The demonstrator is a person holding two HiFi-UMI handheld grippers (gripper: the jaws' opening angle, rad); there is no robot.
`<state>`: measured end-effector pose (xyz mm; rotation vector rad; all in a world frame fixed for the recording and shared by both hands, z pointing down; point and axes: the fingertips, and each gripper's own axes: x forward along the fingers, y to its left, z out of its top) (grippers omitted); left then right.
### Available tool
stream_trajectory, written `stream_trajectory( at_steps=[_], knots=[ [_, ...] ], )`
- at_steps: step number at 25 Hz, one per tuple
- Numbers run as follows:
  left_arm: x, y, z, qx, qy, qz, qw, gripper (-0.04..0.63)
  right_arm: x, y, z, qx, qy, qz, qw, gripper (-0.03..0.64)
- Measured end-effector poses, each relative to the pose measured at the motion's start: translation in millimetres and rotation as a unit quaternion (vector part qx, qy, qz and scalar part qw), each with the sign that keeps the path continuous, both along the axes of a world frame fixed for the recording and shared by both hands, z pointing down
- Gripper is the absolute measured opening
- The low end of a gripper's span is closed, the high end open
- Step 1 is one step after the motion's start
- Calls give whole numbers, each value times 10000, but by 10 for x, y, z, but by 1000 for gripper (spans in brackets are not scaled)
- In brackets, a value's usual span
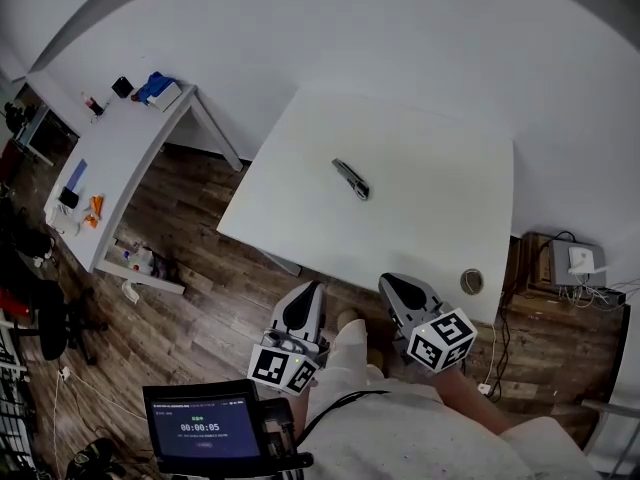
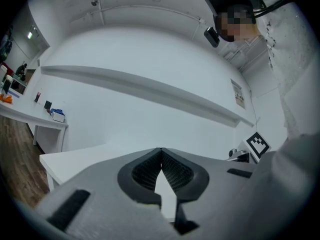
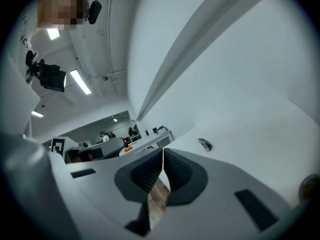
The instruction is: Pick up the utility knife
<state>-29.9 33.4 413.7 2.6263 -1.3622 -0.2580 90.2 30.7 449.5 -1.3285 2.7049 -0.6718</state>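
- The utility knife (image 1: 351, 179) lies flat near the middle of the white table (image 1: 430, 138), with bare tabletop all round it. Its length runs from 10 o'clock to 4 o'clock in the head view. The right gripper view shows it small, at 1 o'clock above the jaws.
- The right gripper (image 1: 404, 292) is at the table's near edge, with the knife at 11 o'clock from it and well apart. Its jaws are pressed together with nothing between them.
- The left gripper (image 1: 304, 306) hangs over the wooden floor (image 1: 200, 268) just off the near edge, with the knife at 1 o'clock. Its jaw tips meet, and it is empty.
- A round cable hole (image 1: 472, 281) sits in the table at 3 o'clock of the right gripper.
- A side desk (image 1: 110, 158) with small items stands at 9 o'clock of the table.
- A small screen (image 1: 203, 428) shows at 7 o'clock, below the left gripper.
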Motion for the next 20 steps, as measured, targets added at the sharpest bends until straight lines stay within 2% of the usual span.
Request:
stream_trajectory(
  at_steps=[9, 20],
  knots=[
    [225, -520, -81, 106, 29, 314, 9994, 8, 130, -416, -29, -30, 79, 157, 9998, 8],
    [159, -1201, -39, 47, 136, 507, 9986, 8, -3, -1051, 6, -94, 305, 178, 9993, 8]
  ],
)
